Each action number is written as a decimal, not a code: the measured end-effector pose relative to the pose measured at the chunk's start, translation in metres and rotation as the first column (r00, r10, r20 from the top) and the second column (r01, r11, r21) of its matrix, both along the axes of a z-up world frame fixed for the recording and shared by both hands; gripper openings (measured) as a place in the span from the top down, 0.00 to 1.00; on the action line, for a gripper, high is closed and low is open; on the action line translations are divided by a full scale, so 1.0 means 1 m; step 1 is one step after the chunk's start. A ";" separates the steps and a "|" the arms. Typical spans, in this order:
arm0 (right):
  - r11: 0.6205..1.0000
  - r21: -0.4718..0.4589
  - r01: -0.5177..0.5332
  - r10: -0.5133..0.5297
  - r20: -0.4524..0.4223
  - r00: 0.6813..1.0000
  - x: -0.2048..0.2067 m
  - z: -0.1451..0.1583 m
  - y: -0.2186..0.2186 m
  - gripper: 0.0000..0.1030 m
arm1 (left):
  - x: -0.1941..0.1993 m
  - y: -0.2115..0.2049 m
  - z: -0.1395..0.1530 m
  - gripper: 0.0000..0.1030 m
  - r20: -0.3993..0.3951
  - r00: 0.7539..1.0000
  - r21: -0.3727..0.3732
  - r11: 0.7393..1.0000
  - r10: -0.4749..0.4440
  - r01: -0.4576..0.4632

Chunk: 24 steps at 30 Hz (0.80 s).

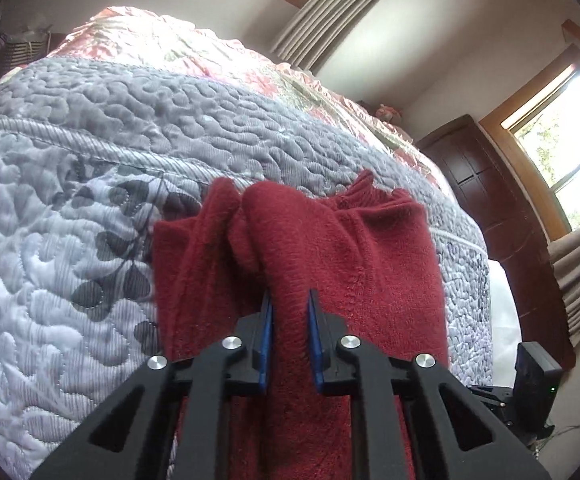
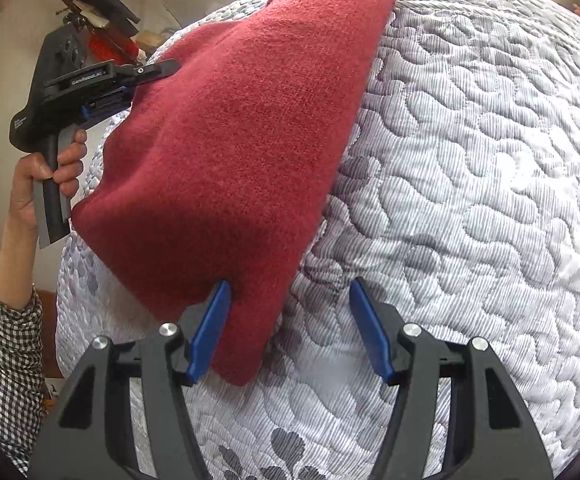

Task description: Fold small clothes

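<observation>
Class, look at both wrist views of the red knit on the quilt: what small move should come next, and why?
Probably close the right tongs on the near corner of the red knit. They are open, with only one blue pad touching that corner, while the left tongs already pinch a ridge of the knit at its other edge. With both ends held, the knit could be lifted off the quilt and folded.

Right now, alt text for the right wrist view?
A red knit garment lies on a grey quilted bedspread, its near corner between the open right tool's blue fingers. At left, a hand holds the left tool at the garment's far edge.
</observation>
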State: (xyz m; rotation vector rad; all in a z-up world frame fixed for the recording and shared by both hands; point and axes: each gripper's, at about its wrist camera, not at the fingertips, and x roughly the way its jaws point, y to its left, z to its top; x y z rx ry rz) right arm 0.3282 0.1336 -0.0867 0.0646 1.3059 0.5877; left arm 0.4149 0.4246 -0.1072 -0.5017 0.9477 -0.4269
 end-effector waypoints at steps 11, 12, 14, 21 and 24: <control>1.000 -0.021 -0.004 0.004 0.017 1.000 0.002 -0.003 0.021 0.33 | -0.008 0.032 -0.027 0.90 0.002 0.996 0.086 0.992 0.089 -0.089; 1.000 -0.026 -0.004 0.004 0.022 1.000 0.002 -0.002 0.022 0.34 | -0.010 0.034 -0.027 0.90 0.009 0.996 0.074 0.993 0.092 -0.092; 1.000 -0.028 -0.004 0.005 0.022 1.000 0.001 -0.001 0.021 0.34 | -0.014 0.036 -0.023 0.89 0.010 0.996 0.046 0.995 0.089 -0.089; 1.000 0.015 0.001 -0.001 0.017 1.000 -0.013 0.009 0.013 0.34 | -0.062 0.039 0.004 0.43 -0.030 0.999 0.017 0.999 0.041 -0.041; 0.999 0.044 -0.002 0.002 -0.009 1.000 -0.022 0.007 0.010 0.34 | -0.096 0.031 0.004 0.35 -0.036 0.999 0.013 1.000 -0.001 0.001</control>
